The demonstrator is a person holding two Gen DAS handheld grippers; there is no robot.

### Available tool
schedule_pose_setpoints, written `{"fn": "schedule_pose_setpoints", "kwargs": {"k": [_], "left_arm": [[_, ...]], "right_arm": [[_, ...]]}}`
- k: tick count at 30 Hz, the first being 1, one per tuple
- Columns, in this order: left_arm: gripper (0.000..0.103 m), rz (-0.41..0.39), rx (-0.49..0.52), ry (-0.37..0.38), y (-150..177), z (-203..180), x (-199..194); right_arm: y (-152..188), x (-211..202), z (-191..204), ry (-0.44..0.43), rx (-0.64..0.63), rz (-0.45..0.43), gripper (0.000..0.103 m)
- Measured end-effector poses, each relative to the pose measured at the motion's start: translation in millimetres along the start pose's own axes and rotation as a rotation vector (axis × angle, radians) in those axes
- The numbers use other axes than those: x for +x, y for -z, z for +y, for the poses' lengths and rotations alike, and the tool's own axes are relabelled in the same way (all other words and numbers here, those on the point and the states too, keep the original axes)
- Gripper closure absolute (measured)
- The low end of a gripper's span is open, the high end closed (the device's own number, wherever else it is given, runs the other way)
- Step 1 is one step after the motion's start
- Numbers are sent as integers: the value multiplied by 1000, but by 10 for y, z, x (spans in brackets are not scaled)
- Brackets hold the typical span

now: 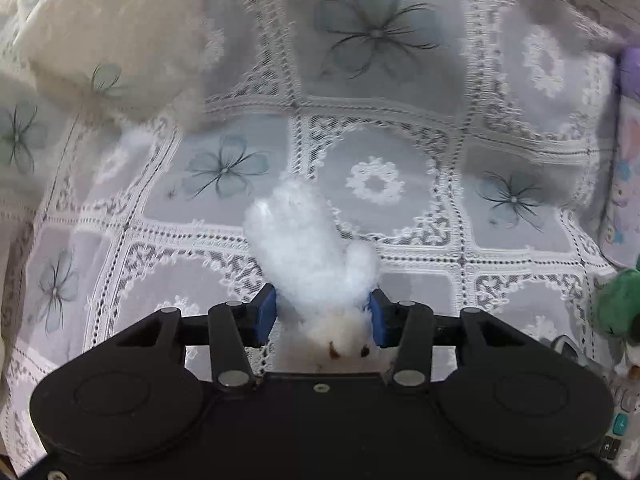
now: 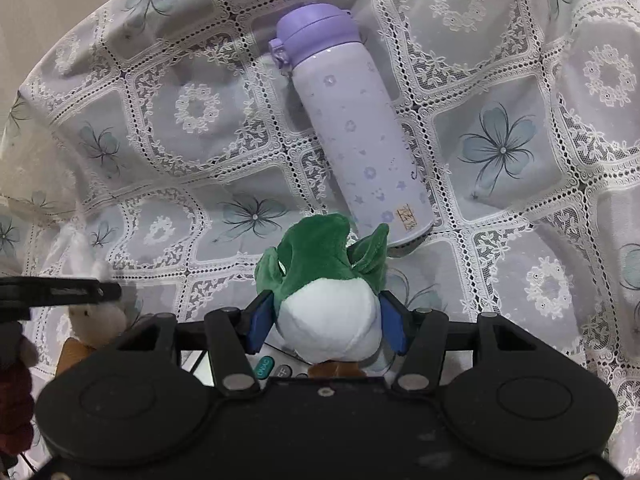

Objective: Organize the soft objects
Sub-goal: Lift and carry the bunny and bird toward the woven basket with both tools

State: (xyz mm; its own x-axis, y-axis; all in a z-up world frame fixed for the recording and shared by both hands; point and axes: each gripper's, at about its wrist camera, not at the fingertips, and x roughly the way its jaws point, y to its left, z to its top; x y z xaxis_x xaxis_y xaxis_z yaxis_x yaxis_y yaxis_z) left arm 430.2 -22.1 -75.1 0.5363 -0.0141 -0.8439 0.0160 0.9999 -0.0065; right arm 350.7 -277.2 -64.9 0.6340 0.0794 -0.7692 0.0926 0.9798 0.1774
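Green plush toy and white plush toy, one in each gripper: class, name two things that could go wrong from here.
1. The left gripper pinches only fluffy fur of the white plush toy; it may slip free.
2. The purple bottle lies on its side right behind the green plush toy in the right gripper; a forward move could set it rolling.

We see a white lace tablecloth [image 2: 500,208] with blue flowers filling the frame. A lilac bottle [image 2: 352,132] lies on it at upper centre, tilted.
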Motion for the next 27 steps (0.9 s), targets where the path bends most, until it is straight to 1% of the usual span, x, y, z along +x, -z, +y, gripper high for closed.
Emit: {"fn": "schedule_pose_setpoints", "kwargs": {"k": [2,3,4,5,6,7,8,9,12,14,17,20,22,25,26,27], "left_arm": [[58,-35,-6,-19,4,26,-60],[58,-84,-6,-32,11,33,-126],[58,-136,-8,-9,15,58,-202],[58,-179,-20,48,23,102,-276],[58,-186,-55,123,5,171,-333],[58,-166,-88,165,-24,217,-347],[58,-139,-115,177,-53,247,-345],[58,-130,-124,177,-69,257,-344],[58,-138,-90,165,-63,209,-365],[59,-182,-93,164,-32,196,-422],[60,-243,-109,142,1,198,-478],[60,-253,-91,142,23,189,-479],[60,-259,-96,164,45,222,-509],[60,-237,-106,186,40,242,-576],[60,-240,-106,205,60,244,-647],[60,-258,-99,225,91,219,-744]], "right_arm": [[-5,0,7,1,-11,-3,47],[-4,4,13,2,-15,-5,47],[-2,9,17,2,-19,-5,47],[-2,17,19,1,-20,-4,47],[-3,26,21,-2,-19,-3,47],[-3,30,26,-5,-18,-1,47],[0,38,30,-6,-18,0,47],[2,47,38,-6,-19,1,47],[6,55,56,-9,-20,2,47],[6,54,69,-10,-21,0,47],[-5,40,70,-7,-22,-4,47],[-16,27,71,-5,-28,-6,47],[-20,13,71,-5,-30,-11,47],[-18,17,64,-7,-24,-8,47],[-12,20,67,-5,-24,-7,47],[-7,19,70,-6,-24,-6,47]]}}
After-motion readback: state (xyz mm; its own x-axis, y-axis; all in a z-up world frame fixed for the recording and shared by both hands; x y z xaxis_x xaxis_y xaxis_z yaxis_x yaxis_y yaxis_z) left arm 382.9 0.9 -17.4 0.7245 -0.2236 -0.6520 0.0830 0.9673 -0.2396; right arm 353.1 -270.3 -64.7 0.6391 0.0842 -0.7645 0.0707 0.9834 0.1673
